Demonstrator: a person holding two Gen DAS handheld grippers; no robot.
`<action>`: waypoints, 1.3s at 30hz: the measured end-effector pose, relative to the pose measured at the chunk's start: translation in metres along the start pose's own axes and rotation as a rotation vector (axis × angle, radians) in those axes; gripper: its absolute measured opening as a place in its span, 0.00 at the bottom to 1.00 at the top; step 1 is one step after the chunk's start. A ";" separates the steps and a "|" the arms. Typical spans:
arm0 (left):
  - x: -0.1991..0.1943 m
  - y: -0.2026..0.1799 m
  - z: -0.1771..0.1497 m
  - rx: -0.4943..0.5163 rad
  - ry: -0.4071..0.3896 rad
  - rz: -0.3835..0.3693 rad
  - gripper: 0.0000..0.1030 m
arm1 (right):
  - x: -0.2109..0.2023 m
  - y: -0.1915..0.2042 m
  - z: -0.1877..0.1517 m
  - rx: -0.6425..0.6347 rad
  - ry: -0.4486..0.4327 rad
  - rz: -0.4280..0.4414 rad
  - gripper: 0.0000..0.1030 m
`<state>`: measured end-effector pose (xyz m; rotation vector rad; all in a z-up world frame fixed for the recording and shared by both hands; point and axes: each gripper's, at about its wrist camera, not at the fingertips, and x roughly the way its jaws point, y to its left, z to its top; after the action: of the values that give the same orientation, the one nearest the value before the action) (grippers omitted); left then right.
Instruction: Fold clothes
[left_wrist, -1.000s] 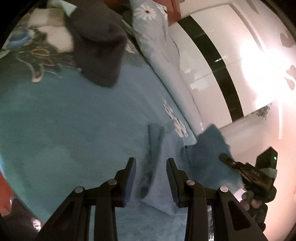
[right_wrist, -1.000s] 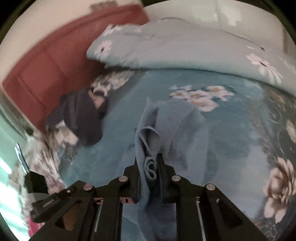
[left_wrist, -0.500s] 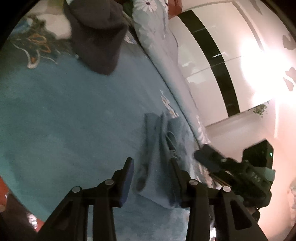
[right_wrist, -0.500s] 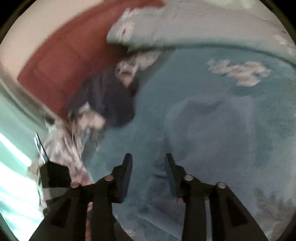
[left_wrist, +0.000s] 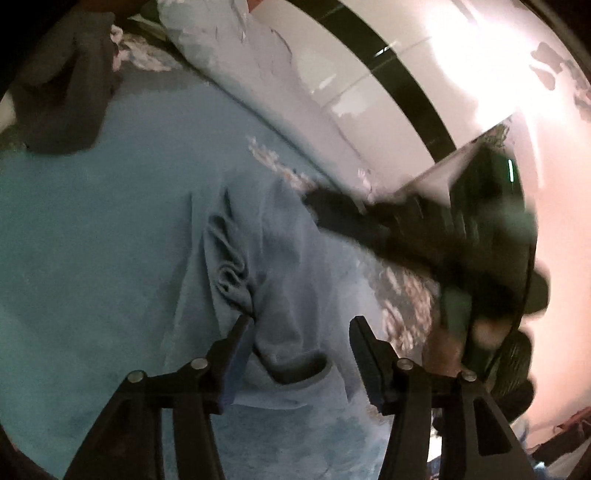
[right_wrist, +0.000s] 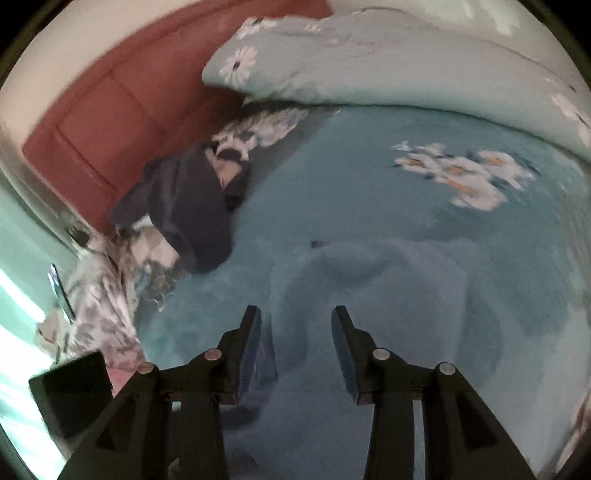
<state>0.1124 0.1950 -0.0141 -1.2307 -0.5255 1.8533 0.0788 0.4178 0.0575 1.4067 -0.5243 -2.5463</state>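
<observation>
A light blue garment (left_wrist: 280, 266) lies bunched on the teal bed cover (left_wrist: 92, 229), creased down its left side. My left gripper (left_wrist: 301, 325) is open just above its near part, one finger on each side of the cloth. The same garment (right_wrist: 376, 295) lies spread below my right gripper (right_wrist: 295, 321), which is open with nothing held. In the left wrist view the right gripper (left_wrist: 413, 225) shows as a blurred dark shape at the right, with a hand (left_wrist: 484, 332) on it.
A dark garment (right_wrist: 192, 206) lies heaped at the far left of the bed, also dark garment (left_wrist: 62, 92) in the left view. A floral duvet (right_wrist: 388, 62) is bunched along the far side. A reddish headboard (right_wrist: 110, 110) and a white wall (left_wrist: 406, 74) border the bed.
My right gripper let go of the blue garment and opened; the cloth now lies flat on the bed. My left gripper opened wider and came down over the garment's near edge.
</observation>
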 end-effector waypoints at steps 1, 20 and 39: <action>0.003 0.003 -0.001 -0.004 0.008 0.013 0.56 | 0.010 0.005 0.005 -0.017 0.022 -0.007 0.40; -0.026 0.024 -0.005 0.034 -0.043 -0.005 0.10 | 0.012 0.009 0.042 0.006 -0.044 -0.078 0.04; -0.022 0.053 0.002 -0.118 0.020 0.012 0.10 | 0.072 0.011 0.045 0.070 0.074 -0.065 0.06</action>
<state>0.0928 0.1472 -0.0386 -1.3309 -0.6248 1.8407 0.0024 0.3938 0.0278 1.5601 -0.5689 -2.5369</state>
